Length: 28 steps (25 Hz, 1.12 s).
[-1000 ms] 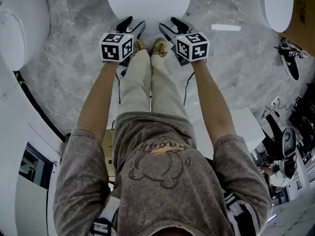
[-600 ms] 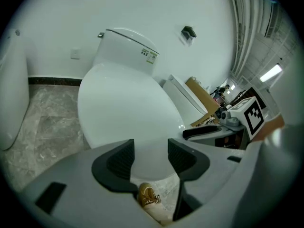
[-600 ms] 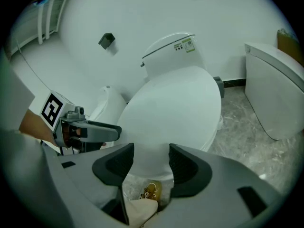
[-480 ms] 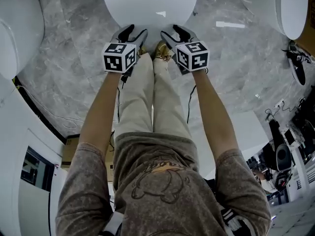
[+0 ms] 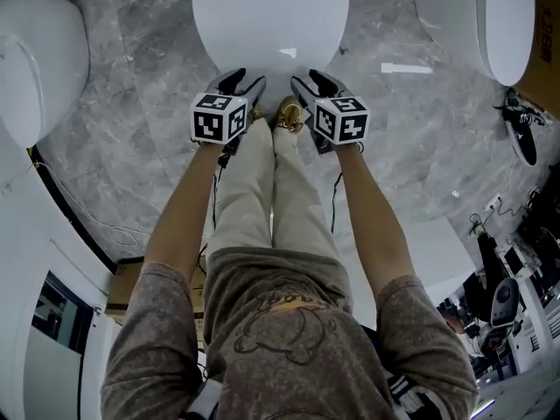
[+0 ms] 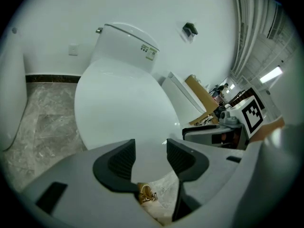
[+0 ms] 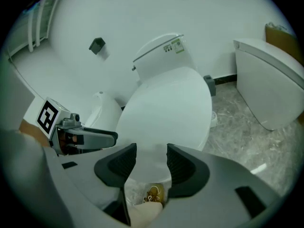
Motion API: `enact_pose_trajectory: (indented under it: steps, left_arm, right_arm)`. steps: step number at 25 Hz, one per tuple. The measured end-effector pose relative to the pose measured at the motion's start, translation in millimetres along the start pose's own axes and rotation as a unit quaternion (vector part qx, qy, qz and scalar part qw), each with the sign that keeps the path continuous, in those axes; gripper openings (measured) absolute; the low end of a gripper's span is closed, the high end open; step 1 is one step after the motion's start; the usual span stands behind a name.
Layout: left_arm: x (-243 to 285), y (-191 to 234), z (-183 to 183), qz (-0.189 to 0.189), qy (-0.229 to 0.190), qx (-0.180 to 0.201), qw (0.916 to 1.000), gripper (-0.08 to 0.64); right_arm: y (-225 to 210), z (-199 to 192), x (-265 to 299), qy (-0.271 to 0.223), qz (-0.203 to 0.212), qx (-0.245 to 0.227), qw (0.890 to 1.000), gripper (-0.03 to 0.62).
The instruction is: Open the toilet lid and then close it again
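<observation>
The white toilet lid (image 5: pixel 269 16) lies down flat on the bowl at the top middle of the head view. Both grippers hang side by side over its front edge, pointing steeply down. My left gripper (image 5: pixel 238 81) is at the edge's left part and my right gripper (image 5: pixel 313 81) at its right part. In the left gripper view the lid (image 6: pixel 123 108) shows through the gap of the left gripper (image 6: pixel 150 156). In the right gripper view the lid (image 7: pixel 166 113) shows the same way past the right gripper (image 7: pixel 151 160). Both pairs of jaws are closing, and no pad presses on anything.
The toilet tank (image 6: pixel 126 44) stands behind the lid against a white wall. Another white toilet (image 5: pixel 39 51) is at the left and a third (image 5: pixel 490 16) at the right. The person's gold shoes (image 5: pixel 289 112) stand on grey marble floor just before the bowl. Cables run along the left.
Both grippers have sunk toward the lid's front edge and now sit right over it. Their jaws stand a little narrower than before.
</observation>
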State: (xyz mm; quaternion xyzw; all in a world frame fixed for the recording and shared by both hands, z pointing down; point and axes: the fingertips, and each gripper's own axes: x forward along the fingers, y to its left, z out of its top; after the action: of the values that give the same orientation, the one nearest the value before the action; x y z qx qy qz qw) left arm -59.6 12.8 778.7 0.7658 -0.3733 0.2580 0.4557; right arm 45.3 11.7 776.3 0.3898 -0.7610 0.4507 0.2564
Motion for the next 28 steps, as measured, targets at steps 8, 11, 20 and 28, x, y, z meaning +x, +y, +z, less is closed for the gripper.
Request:
enact_pose_trajectory:
  steps: [8, 11, 20, 28]
  left_arm:
    - [-121, -90, 117, -0.01, -0.107, 0.035, 0.9936, 0.21]
    - [-182, -133, 151, -0.016, -0.14, 0.071, 0.9875, 0.21]
    - [-335, -255, 201, -0.052, -0.229, 0.16, 0.9587, 0.21]
    - [-393, -269, 204, -0.022, -0.299, 0.188, 0.9352, 0.092]
  right_arm:
    - [73, 93, -133, -0.092, 0.014, -0.024, 0.995, 0.215]
    - [111, 123, -196, -0.127, 0.023, -0.054, 0.99, 0.215]
    - [193, 175, -362, -0.231, 0.041, -0.141, 0.962, 0.215]
    - [227, 176, -421, -0.319, 0.037, -0.174, 0.931, 0.101]
